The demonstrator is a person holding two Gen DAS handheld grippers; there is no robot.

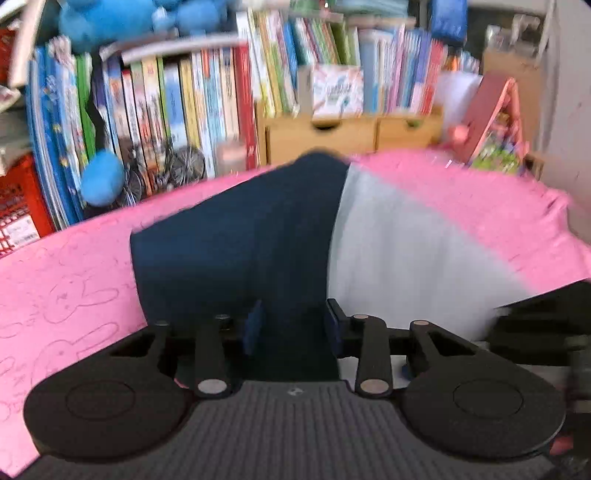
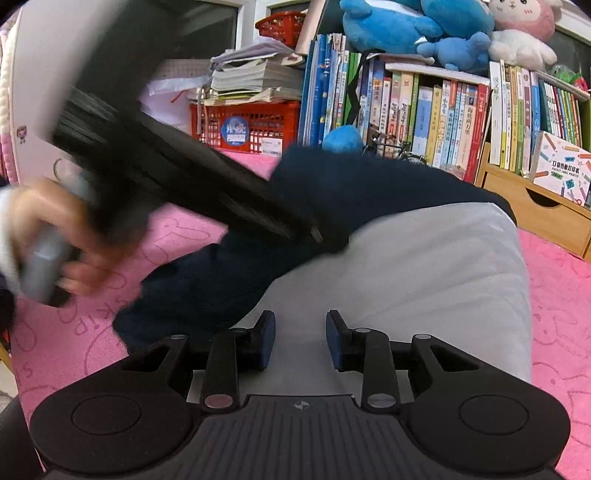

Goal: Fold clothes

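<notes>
A garment lies on the pink cover [image 1: 66, 280], partly navy [image 1: 229, 251] and partly light grey [image 1: 406, 258]. My left gripper [image 1: 294, 325] is low over the navy part, jaws apart, with navy cloth running between its fingers. The right wrist view shows it as a blurred black body with its tip [image 2: 314, 232] on the navy cloth [image 2: 332, 192], held by a hand [image 2: 40, 221]. My right gripper [image 2: 300, 338] is open just above the grey part [image 2: 424, 277], nothing between its fingers.
Behind the pink cover [image 2: 561, 295] stands a bookshelf full of books [image 1: 177, 110], with wooden drawers [image 2: 532, 206] beside it. Blue plush toys [image 2: 406, 26] sit on top. A red basket [image 2: 251, 125] is at the back left.
</notes>
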